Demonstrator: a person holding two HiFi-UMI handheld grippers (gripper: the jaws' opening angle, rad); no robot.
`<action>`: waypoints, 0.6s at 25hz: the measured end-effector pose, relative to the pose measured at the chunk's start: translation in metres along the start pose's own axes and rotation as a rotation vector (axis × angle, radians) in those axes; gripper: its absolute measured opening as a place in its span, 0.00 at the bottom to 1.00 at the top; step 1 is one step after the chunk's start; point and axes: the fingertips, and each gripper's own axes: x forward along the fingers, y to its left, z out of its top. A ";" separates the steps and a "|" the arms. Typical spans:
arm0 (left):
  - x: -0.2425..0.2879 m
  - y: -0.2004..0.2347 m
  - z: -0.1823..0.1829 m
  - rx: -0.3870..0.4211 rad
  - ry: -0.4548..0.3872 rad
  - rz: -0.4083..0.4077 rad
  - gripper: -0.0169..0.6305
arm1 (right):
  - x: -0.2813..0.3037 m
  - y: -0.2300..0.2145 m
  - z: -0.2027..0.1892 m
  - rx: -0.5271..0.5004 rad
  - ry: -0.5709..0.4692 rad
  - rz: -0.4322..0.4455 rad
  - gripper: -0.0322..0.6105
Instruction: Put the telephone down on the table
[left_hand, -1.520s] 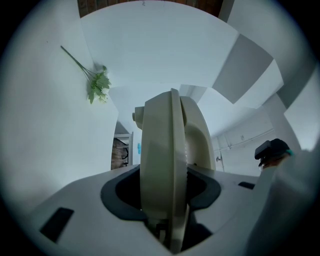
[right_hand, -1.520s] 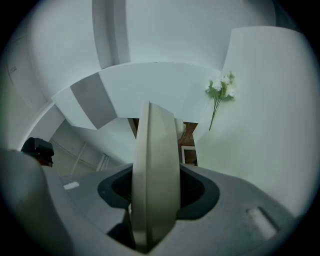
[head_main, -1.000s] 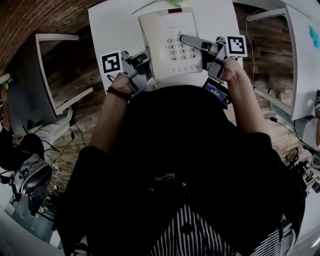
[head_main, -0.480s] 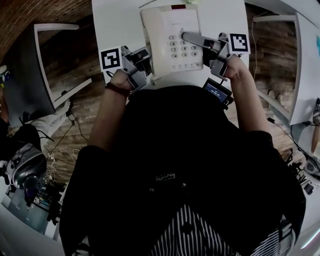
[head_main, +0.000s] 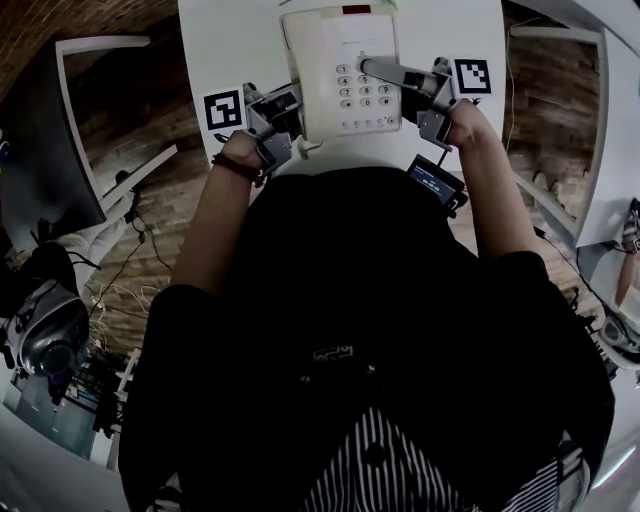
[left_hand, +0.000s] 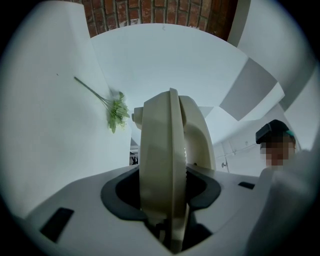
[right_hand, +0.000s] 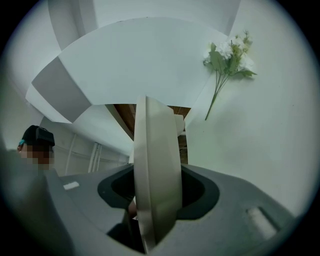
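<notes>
Cream plastic push-button telephone (head_main: 345, 70) hangs keypad-up over the near half of a white rectangular table (head_main: 225, 45), its near edge close to the table's near edge; whether its base touches the top cannot be told. On the left, a strip of bare tabletop runs out to the table's left edge, with wooden floor (head_main: 150, 130) beyond it. The left gripper (head_main: 292, 108) reaches in from that side with its jaws wide and clamped on the telephone's left rim. In the left gripper view the telephone (left_hand: 167, 165) stands edge-on, filling the gap between the pads. Beyond it, one sprig of pale artificial flowers (left_hand: 116, 111) lies on the white top, well clear of both grippers. The right gripper (head_main: 372, 68) grips the opposite rim, one grey jaw lying across the keypad. Its own view shows the body (right_hand: 155, 180) wedged between the pads, the sprig (right_hand: 227, 55) off to the right. Right of the table a gap of floor separates it from a second white table (head_main: 600, 130). Count: one telephone, two grippers, two square-marker cubes (head_main: 223, 110) (head_main: 472, 77), one sprig.
</notes>
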 end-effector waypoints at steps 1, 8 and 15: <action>0.000 0.003 -0.001 -0.001 -0.004 0.000 0.33 | 0.000 -0.002 -0.001 0.004 -0.002 0.001 0.36; 0.001 0.023 0.000 -0.019 -0.019 0.000 0.33 | 0.001 -0.022 0.001 0.020 0.014 -0.013 0.36; 0.004 0.038 -0.001 -0.026 -0.017 0.000 0.33 | -0.002 -0.038 0.001 0.023 0.024 -0.017 0.36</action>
